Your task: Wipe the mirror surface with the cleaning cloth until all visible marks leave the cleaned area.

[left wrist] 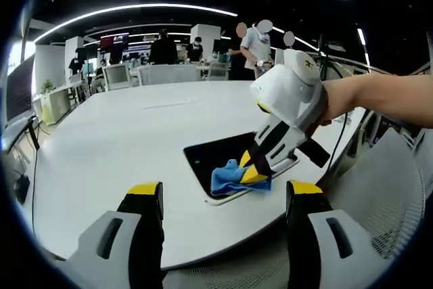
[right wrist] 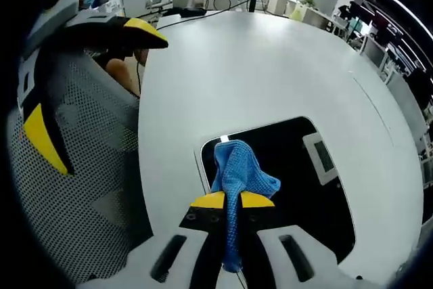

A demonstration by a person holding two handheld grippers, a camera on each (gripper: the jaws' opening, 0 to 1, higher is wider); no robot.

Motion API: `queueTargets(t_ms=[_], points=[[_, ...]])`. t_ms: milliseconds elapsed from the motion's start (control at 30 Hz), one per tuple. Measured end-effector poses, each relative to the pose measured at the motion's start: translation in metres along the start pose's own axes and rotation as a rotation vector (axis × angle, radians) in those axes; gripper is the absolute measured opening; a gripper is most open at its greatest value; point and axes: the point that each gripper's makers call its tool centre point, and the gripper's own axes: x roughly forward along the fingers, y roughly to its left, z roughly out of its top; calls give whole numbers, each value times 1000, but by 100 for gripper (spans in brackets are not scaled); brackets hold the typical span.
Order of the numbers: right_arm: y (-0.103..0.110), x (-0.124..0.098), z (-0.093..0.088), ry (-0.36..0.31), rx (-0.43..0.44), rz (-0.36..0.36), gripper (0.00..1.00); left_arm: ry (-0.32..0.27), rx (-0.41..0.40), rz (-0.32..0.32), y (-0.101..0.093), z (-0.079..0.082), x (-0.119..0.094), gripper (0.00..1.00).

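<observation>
A flat mirror point(right wrist: 298, 181) lies on the white table point(right wrist: 257, 65), reflecting the dark ceiling and one ceiling panel. My right gripper point(right wrist: 233, 199) is shut on a blue cleaning cloth point(right wrist: 238, 167), whose free end is pressed on the mirror's near-left corner. In the left gripper view the same right gripper point(left wrist: 254, 169) comes in from the right, held by a person's hand, with the blue cloth point(left wrist: 233, 178) bunched under its yellow tips on the mirror point(left wrist: 216, 157). My left gripper point(left wrist: 225, 201) stands open above the table's near edge, well short of the mirror, with nothing between its fingers.
A grey mesh chair point(right wrist: 74, 181) stands beside the table point(left wrist: 122, 140), close to the mirror's edge. Behind the far end of the table are more chairs point(left wrist: 169, 72) and several people point(left wrist: 257, 45). Wide bare tabletop stretches left of and beyond the mirror.
</observation>
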Motion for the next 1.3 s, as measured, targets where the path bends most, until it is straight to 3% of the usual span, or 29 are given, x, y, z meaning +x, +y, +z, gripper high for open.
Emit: queueTargets(t_ms=[233, 367, 667, 767, 1300], points=[[7, -3, 1, 17, -8, 8, 0, 4, 0, 0, 0, -1, 0, 72], [12, -6, 0, 7, 30, 30, 0, 4, -1, 0, 0, -1, 0, 72], [12, -6, 0, -42, 51, 9, 0, 12, -1, -4, -1, -2, 0, 72], [10, -6, 1, -56, 106, -1, 0, 8, -1, -1, 0, -1, 0, 72], [10, -8, -3, -110, 97, -27, 0, 11, -2, -3, 0, -1, -1, 72]])
